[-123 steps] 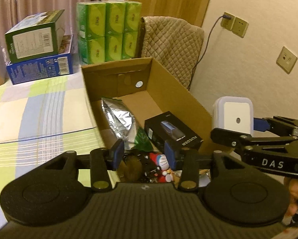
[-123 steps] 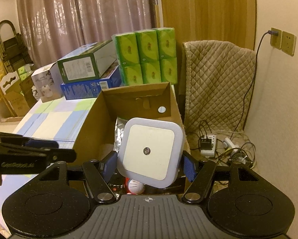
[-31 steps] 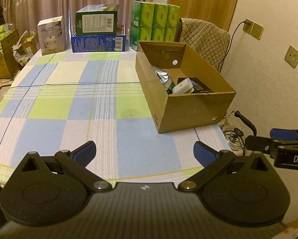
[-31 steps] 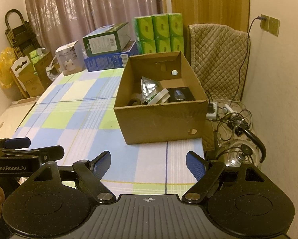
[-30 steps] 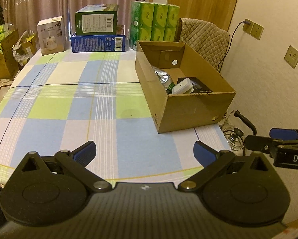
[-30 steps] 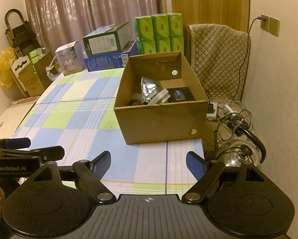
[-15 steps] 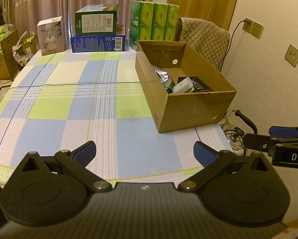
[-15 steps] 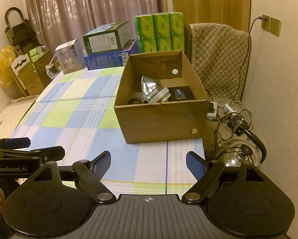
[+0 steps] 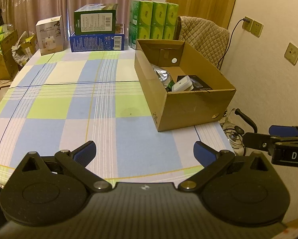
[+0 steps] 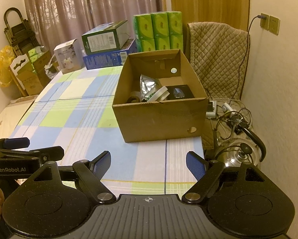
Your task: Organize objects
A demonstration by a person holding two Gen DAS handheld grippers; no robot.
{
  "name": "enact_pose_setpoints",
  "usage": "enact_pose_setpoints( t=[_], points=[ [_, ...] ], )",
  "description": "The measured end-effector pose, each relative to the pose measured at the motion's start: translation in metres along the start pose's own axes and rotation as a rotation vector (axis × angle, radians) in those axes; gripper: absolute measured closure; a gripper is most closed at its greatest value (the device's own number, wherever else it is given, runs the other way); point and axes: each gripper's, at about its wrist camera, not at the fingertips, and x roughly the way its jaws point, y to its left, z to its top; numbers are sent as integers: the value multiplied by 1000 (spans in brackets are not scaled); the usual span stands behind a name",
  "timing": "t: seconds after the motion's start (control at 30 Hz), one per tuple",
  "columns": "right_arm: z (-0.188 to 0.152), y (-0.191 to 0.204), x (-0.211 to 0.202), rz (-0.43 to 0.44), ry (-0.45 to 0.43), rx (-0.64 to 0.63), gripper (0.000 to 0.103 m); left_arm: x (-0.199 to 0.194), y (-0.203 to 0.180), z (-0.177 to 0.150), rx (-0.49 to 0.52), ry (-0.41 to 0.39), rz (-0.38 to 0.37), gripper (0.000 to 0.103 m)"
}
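Note:
An open cardboard box (image 9: 196, 107) (image 10: 159, 123) stands on the right side of the checked table (image 9: 69, 107). Inside lie a white square night light (image 9: 181, 83) (image 10: 159, 94), a silver foil bag (image 9: 161, 74) (image 10: 148, 86) and a black product box (image 9: 200, 84) (image 10: 180, 92). My left gripper (image 9: 144, 151) is open and empty above the table's near edge. My right gripper (image 10: 148, 163) is open and empty, also near the front edge, to the right of the left one.
At the table's far end stand a white box (image 9: 49, 35), a green box on a blue box (image 9: 97, 29) and green tissue packs (image 9: 155, 23). A quilted chair (image 10: 216, 53), cables and a glass kettle (image 10: 240, 153) lie right of the table.
Four seconds ago the right gripper held the night light over the box; now it lies in the box and both grippers are open, pulled back to the table's near edge. Little motion in the last second.

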Motion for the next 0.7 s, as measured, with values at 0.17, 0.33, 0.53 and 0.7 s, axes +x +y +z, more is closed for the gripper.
enact_pose_setpoints(
  t=[0.17, 0.33, 0.53, 0.7],
  points=[
    [0, 0, 0, 1, 0, 0, 23, -1, 0, -1, 0, -1, -3, 1],
    [-2, 0, 1, 2, 1, -2, 23, -2, 0, 0, 2, -3, -8, 1],
    [-2, 0, 1, 1, 1, -1, 23, -2, 0, 1, 2, -7, -9, 1],
    [-2, 0, 1, 0, 1, 0, 23, -1, 0, 0, 0, -8, -14, 1]
  ],
)
